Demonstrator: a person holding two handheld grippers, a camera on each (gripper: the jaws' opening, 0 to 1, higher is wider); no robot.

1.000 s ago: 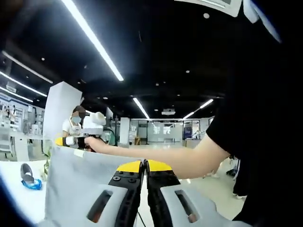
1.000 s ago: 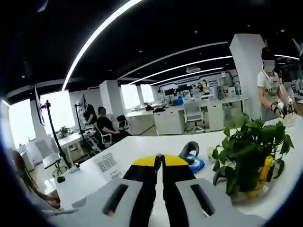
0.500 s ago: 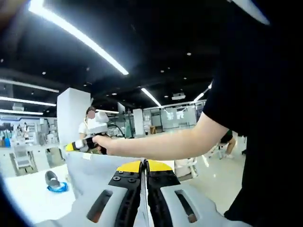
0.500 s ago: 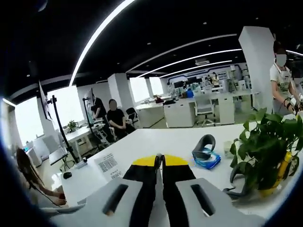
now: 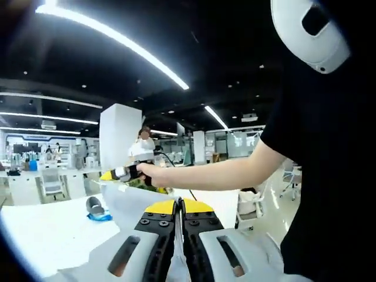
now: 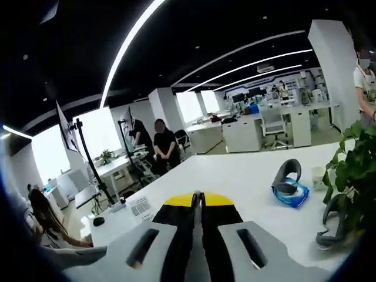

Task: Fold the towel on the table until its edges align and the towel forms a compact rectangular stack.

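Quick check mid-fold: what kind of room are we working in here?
Most likely an open-plan office or lab floor. The right gripper view shows rows of white desks, an office chair and long ceiling light strips; people stand by other desks, beyond the white table.

Left gripper view: set low over the white table (image 5: 41, 229), facing roughly level along it into the office, ceiling lights high above. Person's arm (image 5: 217, 173) crosses close in front, dark torso hard against the right side.

Right gripper view: also low, facing level across the same table (image 6: 247, 182) toward distant desks and seated people.

Shared: table surface, blue-and-grey headset (image 5: 97, 208) (image 6: 289, 187), potted plant (image 6: 358, 170), white pillar (image 5: 120, 147) (image 6: 341, 64).
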